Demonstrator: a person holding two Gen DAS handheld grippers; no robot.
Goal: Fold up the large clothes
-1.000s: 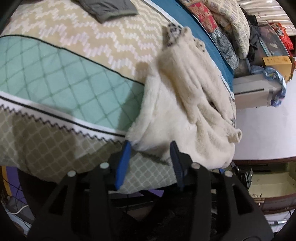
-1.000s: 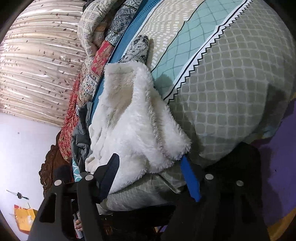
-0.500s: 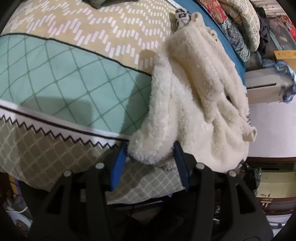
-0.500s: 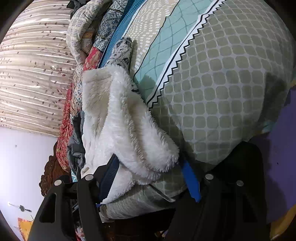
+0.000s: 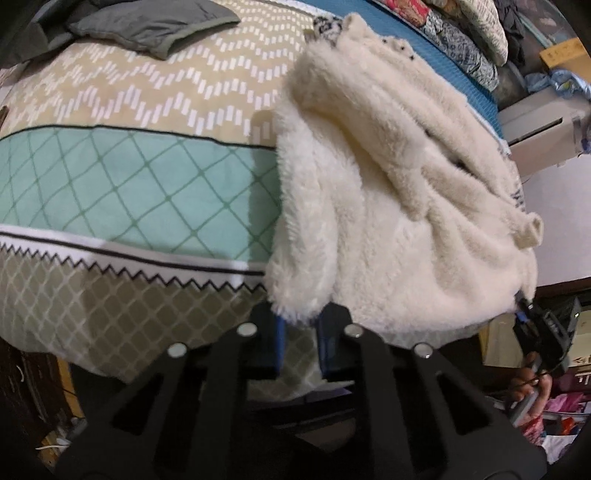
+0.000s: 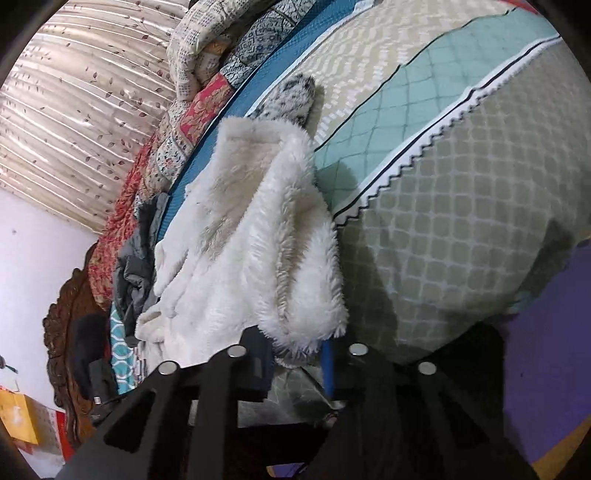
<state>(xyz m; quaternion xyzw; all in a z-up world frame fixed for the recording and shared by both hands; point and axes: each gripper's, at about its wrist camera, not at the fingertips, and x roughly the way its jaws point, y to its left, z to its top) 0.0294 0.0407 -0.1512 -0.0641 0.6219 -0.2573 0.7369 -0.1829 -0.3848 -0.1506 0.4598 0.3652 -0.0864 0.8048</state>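
Note:
A white fluffy fleece garment [image 5: 388, 203] lies bunched along the edge of the patterned bedspread [image 5: 129, 192]. My left gripper [image 5: 299, 328] is shut on its near lower corner, with the pile squeezed between the blue pads. In the right wrist view the same fleece garment [image 6: 251, 240] hangs toward me. My right gripper [image 6: 297, 360] has its jaws drawn in narrow, with the other fluffy corner pinched between them. That gripper also shows in the left wrist view as a black device [image 5: 543, 332] at the fleece's far corner, held by a hand [image 5: 532, 387].
A grey garment [image 5: 147, 22] lies at the far side of the bed. Folded quilts [image 6: 207, 74] and dark clothes [image 6: 133, 269] are piled beside the fleece, before a carved headboard [image 6: 70, 332]. The bed's edge [image 6: 461, 295] drops off just ahead of both grippers.
Both pairs of jaws, wide apart around the fleece corners before, have come in on them. The left gripper shifted slightly and rolled; the fleece edge is drawn a little nearer.

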